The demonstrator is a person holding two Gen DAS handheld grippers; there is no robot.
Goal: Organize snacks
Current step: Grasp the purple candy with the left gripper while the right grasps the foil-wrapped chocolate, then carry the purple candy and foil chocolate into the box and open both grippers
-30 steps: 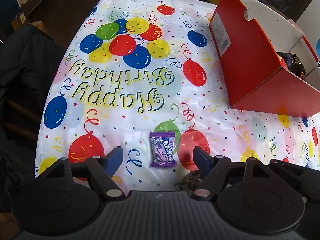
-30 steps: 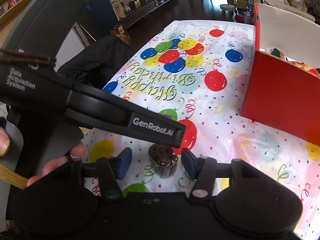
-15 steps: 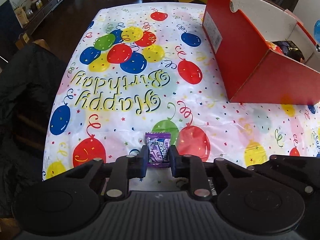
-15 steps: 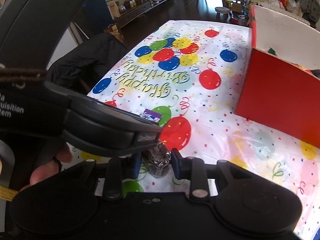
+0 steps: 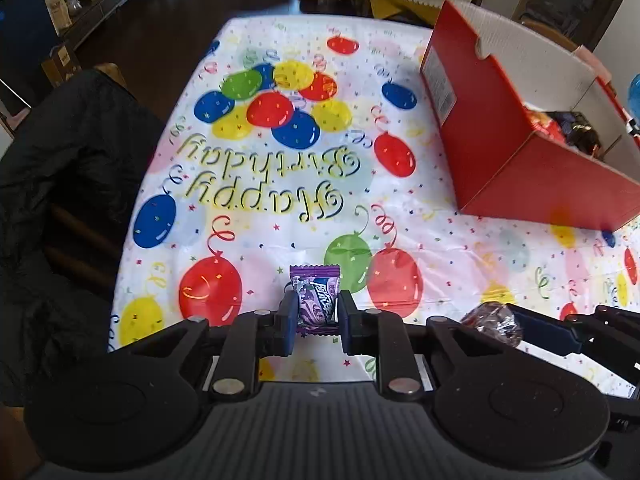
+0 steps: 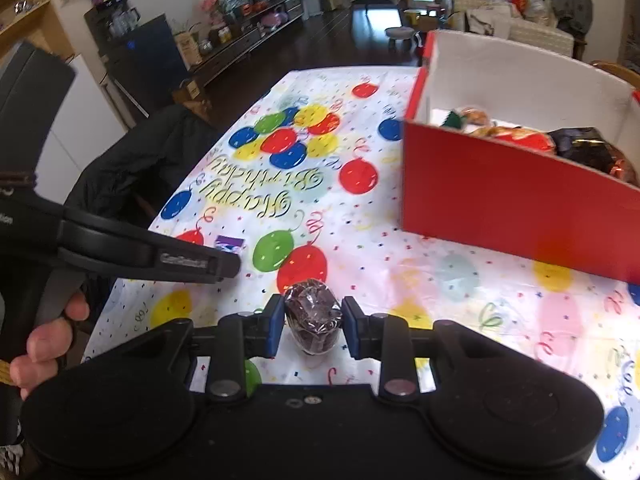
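My left gripper (image 5: 316,314) is shut on a purple candy packet (image 5: 315,298) and holds it just above the balloon tablecloth (image 5: 280,184). My right gripper (image 6: 313,322) is shut on a dark chocolate snack in clear wrap (image 6: 314,320); it also shows in the left wrist view (image 5: 494,322). The left gripper's body (image 6: 120,248) lies at the left of the right wrist view, with a corner of the purple packet (image 6: 228,243) above it. The red box (image 6: 520,196) with a white inside stands to the right and holds several snacks (image 6: 588,152).
A chair with a black jacket (image 5: 68,184) stands at the table's left edge. The red box (image 5: 520,152) takes up the table's right far side. A dark floor, shelves and a sofa lie beyond the table.
Both grippers have shut: the left on the purple packet, the right on the chocolate snack. Both have since lifted a little off the cloth and the views have risen.
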